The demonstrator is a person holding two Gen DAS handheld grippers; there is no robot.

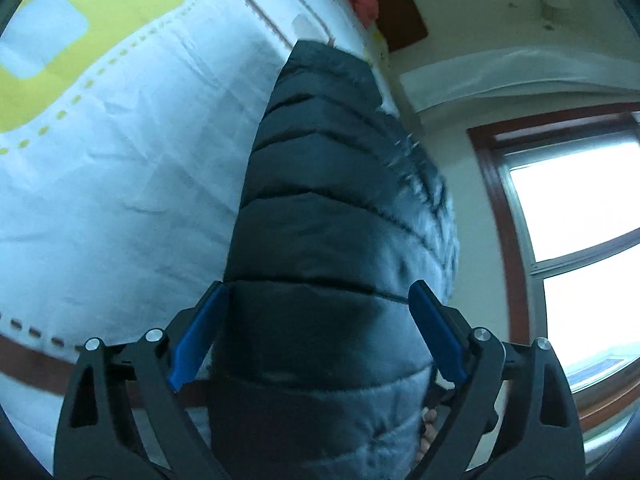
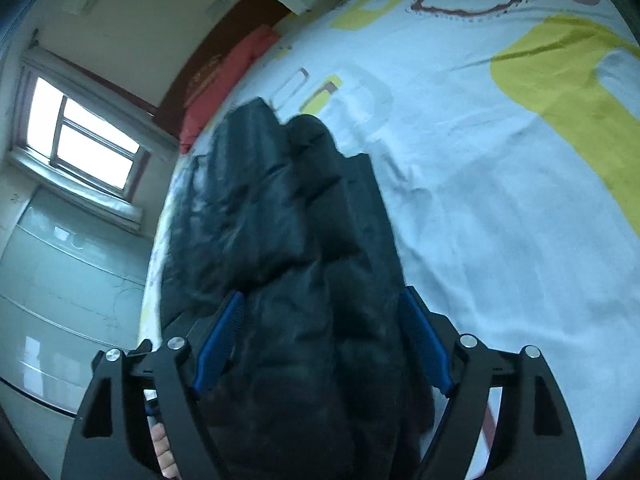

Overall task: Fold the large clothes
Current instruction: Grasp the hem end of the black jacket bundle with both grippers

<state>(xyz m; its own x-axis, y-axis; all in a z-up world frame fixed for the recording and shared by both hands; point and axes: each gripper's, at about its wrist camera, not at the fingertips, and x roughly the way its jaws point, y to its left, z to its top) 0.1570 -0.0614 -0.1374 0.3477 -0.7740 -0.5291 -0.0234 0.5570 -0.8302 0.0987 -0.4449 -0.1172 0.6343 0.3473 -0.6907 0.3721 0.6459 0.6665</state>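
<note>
The dark quilted jacket (image 1: 320,264) was held above the bed, a thick fold of it filling the gap between the blue pads of each gripper. In the left wrist view, the left gripper (image 1: 318,332) was seen with its jaws spread wide and pressed against the padded bulk on both sides, and the jacket ran away from the camera as a narrowing, stitched column. In the right wrist view, the right gripper (image 2: 322,338) was likewise clamped on a bunched part of the jacket (image 2: 296,248), jaws wide around it. Beyond the jacket, the white bedsheet (image 2: 480,184) with yellow and brown patterns was spread out. Farther off, a red pillow (image 2: 228,80), a wooden headboard (image 2: 208,52) and a bright window (image 2: 88,140) were seen.
</note>
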